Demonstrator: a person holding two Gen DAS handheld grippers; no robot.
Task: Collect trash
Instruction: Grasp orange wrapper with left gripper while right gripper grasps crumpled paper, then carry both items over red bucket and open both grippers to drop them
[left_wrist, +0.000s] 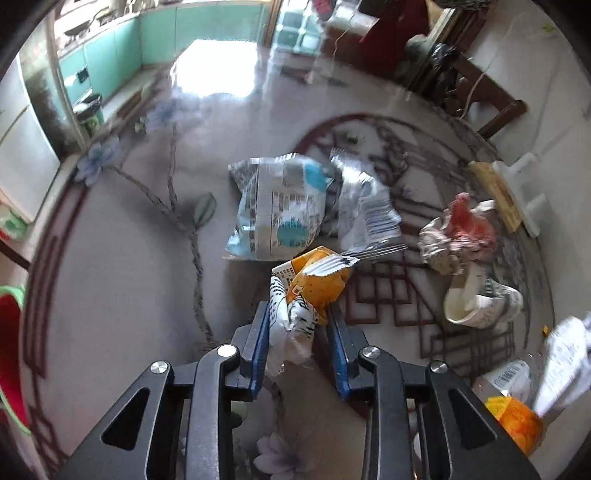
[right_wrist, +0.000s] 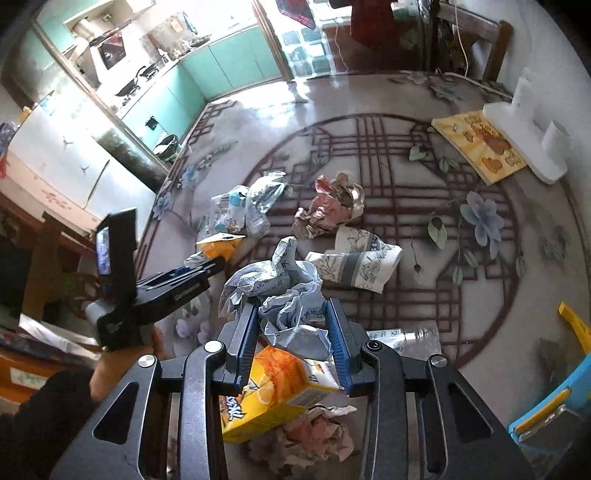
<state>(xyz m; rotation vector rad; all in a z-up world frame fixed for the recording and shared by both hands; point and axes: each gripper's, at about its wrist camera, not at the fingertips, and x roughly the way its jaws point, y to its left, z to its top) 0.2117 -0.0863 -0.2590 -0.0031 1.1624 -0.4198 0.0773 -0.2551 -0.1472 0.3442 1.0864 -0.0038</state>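
My left gripper (left_wrist: 298, 314) is shut on an orange and white snack wrapper (left_wrist: 314, 284), held above the patterned tabletop; it also shows in the right wrist view (right_wrist: 207, 264). My right gripper (right_wrist: 291, 308) is shut on a crumpled printed paper (right_wrist: 277, 288) above an orange juice carton (right_wrist: 273, 391). Blue and silver snack bags (left_wrist: 280, 206), a pink crumpled wrapper (right_wrist: 328, 206) and a crushed paper cup (right_wrist: 358, 266) lie on the table.
A yellow book (right_wrist: 480, 144) and a white stand (right_wrist: 528, 144) sit at the table's far right. A clear plastic bottle (right_wrist: 410, 338) and crumpled pink paper (right_wrist: 310, 435) lie near the carton. A blue and yellow object (right_wrist: 554, 406) is at right. Chairs stand beyond the table.
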